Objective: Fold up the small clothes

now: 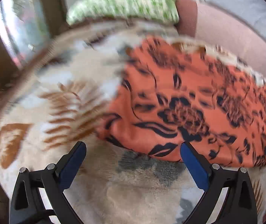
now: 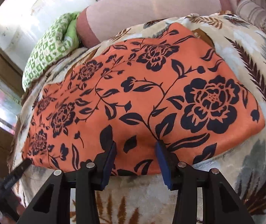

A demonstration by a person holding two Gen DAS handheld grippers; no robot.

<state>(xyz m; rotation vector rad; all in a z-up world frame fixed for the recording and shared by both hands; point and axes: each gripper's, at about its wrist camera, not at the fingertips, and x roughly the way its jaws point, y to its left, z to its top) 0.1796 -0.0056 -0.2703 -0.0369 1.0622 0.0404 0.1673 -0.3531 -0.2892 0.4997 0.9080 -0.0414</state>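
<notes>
An orange cloth with a black flower print [image 2: 142, 97] lies spread flat on a cream leaf-patterned blanket [image 2: 254, 71]. My right gripper [image 2: 135, 147] is open, its blue-padded fingers [image 2: 161, 156] resting over the cloth's near edge with cloth between them, not pinched. In the blurred left wrist view the same cloth [image 1: 198, 100] lies to the right. My left gripper [image 1: 133, 147] is open and empty at the cloth's near left corner. The left gripper's finger also shows at the cloth's left corner in the right wrist view [image 2: 18, 169].
A green-and-white patterned pillow [image 2: 48, 44] and a pink bolster [image 2: 151, 5] lie at the far edge of the blanket. A window and wooden frame [image 1: 20, 28] stand to the left. Another patterned cushion [image 2: 260, 9] sits at far right.
</notes>
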